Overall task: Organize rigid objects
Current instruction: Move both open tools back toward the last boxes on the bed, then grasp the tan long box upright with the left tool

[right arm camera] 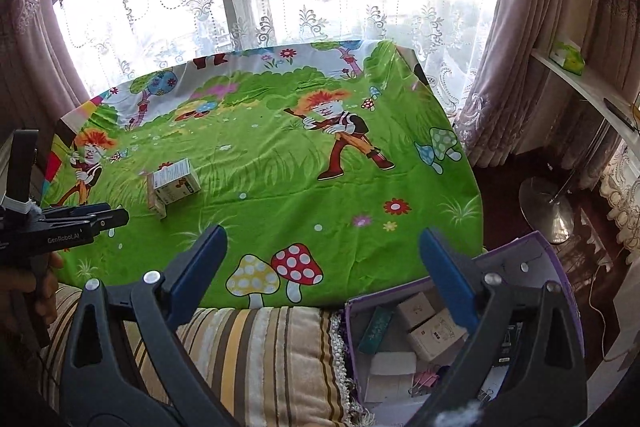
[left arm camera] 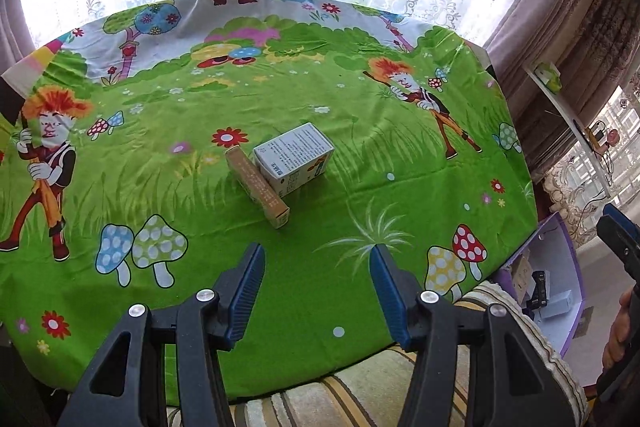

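A white printed box (left arm camera: pixel 294 157) and a long tan box (left arm camera: pixel 258 187) lie touching each other in the middle of the table with the green cartoon cloth (left arm camera: pixel 200 227). My left gripper (left arm camera: pixel 316 259) is open and empty, just short of them. The two boxes also show in the right wrist view, white (right arm camera: pixel 178 179) and tan (right arm camera: pixel 156 201), far to the left. My right gripper (right arm camera: pixel 322 239) is open and empty, at the table's near right corner, partly over a purple storage box (right arm camera: pixel 532 255) that holds several small boxes and binder clips.
The purple box (left arm camera: pixel 568 267) stands off the table's right edge on a striped cushion (right arm camera: pixel 260 355). Lace curtains and a window lie behind the table. A shelf (right arm camera: pixel 592 91) and a lamp base (right arm camera: pixel 546 211) stand at the right. The left gripper shows in the right wrist view (right arm camera: pixel 72 223).
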`<state>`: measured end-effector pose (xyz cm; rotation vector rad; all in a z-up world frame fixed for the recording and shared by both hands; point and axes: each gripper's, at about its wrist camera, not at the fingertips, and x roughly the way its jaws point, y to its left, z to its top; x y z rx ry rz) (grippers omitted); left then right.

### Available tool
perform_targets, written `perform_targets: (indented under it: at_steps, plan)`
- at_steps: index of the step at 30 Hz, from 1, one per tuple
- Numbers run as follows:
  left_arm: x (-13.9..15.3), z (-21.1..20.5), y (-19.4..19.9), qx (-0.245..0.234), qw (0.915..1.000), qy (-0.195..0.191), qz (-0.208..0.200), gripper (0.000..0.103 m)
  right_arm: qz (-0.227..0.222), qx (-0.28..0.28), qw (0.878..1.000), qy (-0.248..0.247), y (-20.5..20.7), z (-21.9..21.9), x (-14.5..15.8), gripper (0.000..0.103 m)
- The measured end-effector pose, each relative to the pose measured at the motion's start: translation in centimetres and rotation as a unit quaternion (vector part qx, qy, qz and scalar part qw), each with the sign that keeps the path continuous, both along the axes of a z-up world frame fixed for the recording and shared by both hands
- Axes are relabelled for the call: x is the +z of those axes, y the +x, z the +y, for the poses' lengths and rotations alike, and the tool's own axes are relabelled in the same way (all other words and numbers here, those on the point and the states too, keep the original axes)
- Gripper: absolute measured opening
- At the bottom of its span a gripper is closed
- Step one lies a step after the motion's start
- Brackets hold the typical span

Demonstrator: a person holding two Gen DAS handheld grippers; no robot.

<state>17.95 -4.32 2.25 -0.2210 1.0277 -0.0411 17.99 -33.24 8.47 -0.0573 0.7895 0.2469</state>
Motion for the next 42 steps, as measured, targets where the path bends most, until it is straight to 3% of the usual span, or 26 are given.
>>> perform_targets:
  at_steps: [6, 10, 18, 22, 27, 31, 36, 42]
  plan:
    - [-3.3, 2.6, 1.3, 0.027, 0.9985, -0.010, 0.046, 0.056, 0.016, 0.039, 0.999, -0.010, 1.1, 3.3, -0.8, 0.098]
    - [-4.4, 2.8, 2.5, 0.025, 0.9981, -0.008, 0.055, 0.055, 0.026, 0.059, 0.998, -0.019, 2.2, 5.2, -1.6, 0.098]
    - [-5.1, 3.2, 5.0, 0.046, 0.9949, -0.064, 0.062, 0.055, 0.039, 0.082, 0.995, -0.033, 4.0, 8.1, -2.9, 0.098]
    - [-5.7, 3.2, 6.4, 0.058, 0.9938, -0.060, 0.073, 0.055, 0.044, 0.087, 0.994, -0.037, 4.8, 9.0, -3.5, 0.098]
    - [-7.0, 3.5, 7.9, 0.064, 0.9912, -0.065, 0.096, 0.043, 0.049, 0.091, 0.994, -0.036, 5.5, 10.0, -4.0, 0.098]
    - [-7.6, 4.0, 8.0, 0.068, 0.9905, -0.066, 0.100, 0.026, 0.053, 0.102, 0.993, -0.040, 5.9, 11.2, -4.5, 0.098]
    - [-7.5, 5.0, 7.6, 0.078, 0.9898, -0.068, 0.098, 0.017, 0.063, 0.118, 0.991, -0.029, 6.8, 13.1, -5.3, 0.098]
    - [-7.3, 6.7, 6.8, 0.095, 0.9885, -0.074, 0.092, 0.016, 0.068, 0.150, 0.986, -0.036, 7.6, 16.4, -6.6, 0.098]
